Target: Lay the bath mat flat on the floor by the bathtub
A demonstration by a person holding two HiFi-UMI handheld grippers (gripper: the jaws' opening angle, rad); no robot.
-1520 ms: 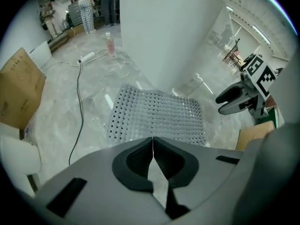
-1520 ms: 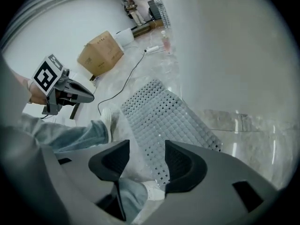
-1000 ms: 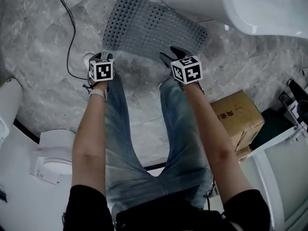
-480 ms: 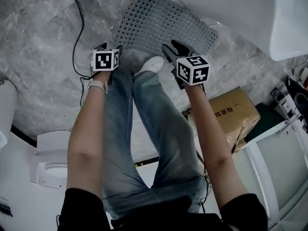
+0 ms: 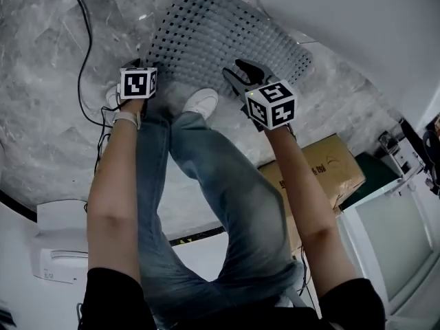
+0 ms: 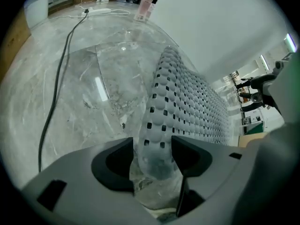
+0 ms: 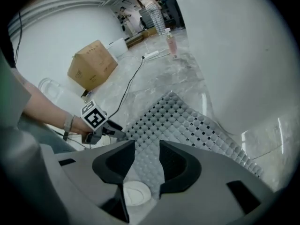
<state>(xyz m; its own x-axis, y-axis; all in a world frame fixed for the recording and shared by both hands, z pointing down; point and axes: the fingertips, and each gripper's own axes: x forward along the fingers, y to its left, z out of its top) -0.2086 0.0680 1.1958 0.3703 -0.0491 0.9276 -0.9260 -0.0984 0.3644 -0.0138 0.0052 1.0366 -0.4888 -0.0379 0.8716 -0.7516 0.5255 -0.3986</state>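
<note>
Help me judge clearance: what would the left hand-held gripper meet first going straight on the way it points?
The bath mat: its edge sits between the left hand-held gripper's jaws, which have just been closing on it. Beyond, probably the floor.

a bathroom, though it looks staged inside a larger room. grey veined marble floor (image 5: pixel 48 122) fills the head view, with a white bathtub (image 5: pixel 357 26) curving across the upper right and a perforated bath mat (image 5: pixel 220 40) beside it. a white fixture (image 5: pixel 62 253) sits at lower left. a cardboard box (image 5: pixel 323 170), a loose black cable (image 5: pixel 86 33) and a pink bottle (image 7: pixel 171 45) on the floor suggest a set.
</note>
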